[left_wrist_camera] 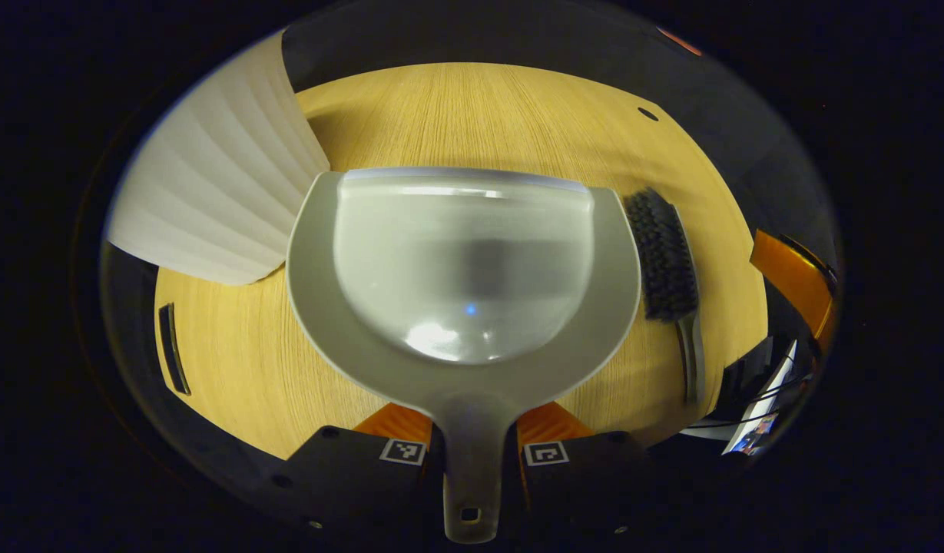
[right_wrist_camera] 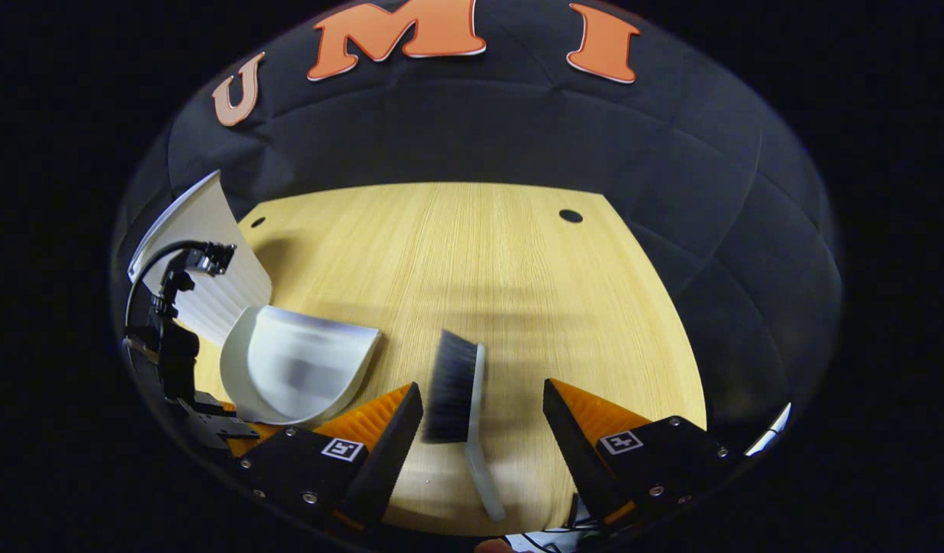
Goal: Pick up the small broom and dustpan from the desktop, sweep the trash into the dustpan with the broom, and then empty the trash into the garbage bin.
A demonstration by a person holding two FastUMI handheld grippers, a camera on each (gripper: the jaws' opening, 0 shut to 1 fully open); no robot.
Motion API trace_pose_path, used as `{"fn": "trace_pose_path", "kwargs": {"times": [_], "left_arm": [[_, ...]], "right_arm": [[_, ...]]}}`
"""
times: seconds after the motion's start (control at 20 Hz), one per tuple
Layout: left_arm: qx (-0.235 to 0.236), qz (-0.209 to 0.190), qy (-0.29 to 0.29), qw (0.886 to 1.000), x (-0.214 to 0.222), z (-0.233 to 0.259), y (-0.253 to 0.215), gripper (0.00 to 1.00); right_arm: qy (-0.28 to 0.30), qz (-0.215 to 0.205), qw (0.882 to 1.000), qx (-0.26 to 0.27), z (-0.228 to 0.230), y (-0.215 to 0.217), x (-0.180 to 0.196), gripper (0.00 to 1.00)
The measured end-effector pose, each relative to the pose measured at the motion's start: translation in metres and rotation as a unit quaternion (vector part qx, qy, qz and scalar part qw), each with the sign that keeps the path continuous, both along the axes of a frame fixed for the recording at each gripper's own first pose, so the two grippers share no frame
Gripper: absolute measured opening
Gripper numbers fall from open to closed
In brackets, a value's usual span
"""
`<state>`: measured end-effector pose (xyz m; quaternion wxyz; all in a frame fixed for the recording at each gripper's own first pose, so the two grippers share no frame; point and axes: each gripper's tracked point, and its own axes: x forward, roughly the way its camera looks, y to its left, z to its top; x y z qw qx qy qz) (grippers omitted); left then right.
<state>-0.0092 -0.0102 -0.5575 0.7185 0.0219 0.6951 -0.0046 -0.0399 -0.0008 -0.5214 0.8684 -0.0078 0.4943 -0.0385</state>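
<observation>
Grey dustpan [left_wrist_camera: 472,253]; black-bristled broom [left_wrist_camera: 662,257]

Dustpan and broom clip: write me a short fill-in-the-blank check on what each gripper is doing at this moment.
1. The left gripper is shut on the handle of the ____.
2. The right gripper is ____, its fingers on either side of the broom without touching it.
3. The broom lies on the wooden ____.
4. In the left gripper view the white ribbed bin stands to the ____ of the dustpan.

Missing words: dustpan; open; desktop; left
</observation>
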Motion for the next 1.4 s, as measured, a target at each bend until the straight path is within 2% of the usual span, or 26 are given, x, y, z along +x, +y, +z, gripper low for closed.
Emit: {"fn": "trace_pose_path", "kwargs": {"times": [0.15,0.45,0.65,0.75,0.8,0.85,1.0,1.15,1.25,1.4], "left_arm": [[0.007,0.003,0.014,1.000,0.010,-0.002,-0.003,0.33],[-0.001,0.001,0.034,0.999,0.051,0.006,-0.011,0.33],[0.002,-0.009,0.028,1.000,0.093,0.018,-0.008,0.51],[-0.013,-0.003,0.018,1.000,0.078,0.024,-0.013,0.55],[-0.021,-0.004,0.008,1.000,0.089,0.030,-0.014,0.61],[-0.035,-0.013,0.003,0.999,0.091,0.036,-0.016,0.64],[-0.037,-0.016,-0.050,0.998,0.104,0.065,-0.010,0.67],[-0.011,-0.013,-0.143,0.990,0.142,0.098,0.006,0.71],[0.001,-0.016,-0.214,0.977,0.171,0.122,0.011,0.78],[0.015,-0.017,-0.314,0.949,0.216,0.162,0.017,0.82]], "right_arm": [[0.027,0.005,1.000,-0.001,-0.001,-0.003,-0.007,0.95],[0.031,0.007,0.999,-0.001,0.006,0.000,0.001,0.95],[0.028,0.004,1.000,0.002,0.005,-0.001,0.003,0.95],[0.018,0.000,1.000,0.007,0.002,-0.008,0.005,0.95],[0.013,-0.003,1.000,0.008,0.004,-0.014,0.005,0.96],[0.007,-0.006,1.000,0.010,0.012,-0.016,0.003,0.96],[-0.020,-0.020,0.999,0.016,0.035,-0.021,0.004,0.96],[-0.059,-0.026,0.998,0.019,0.061,-0.023,0.013,0.96],[-0.087,-0.025,0.996,0.022,0.076,-0.019,0.020,0.95],[-0.143,-0.024,0.989,0.025,0.118,-0.014,0.035,0.95]]}}
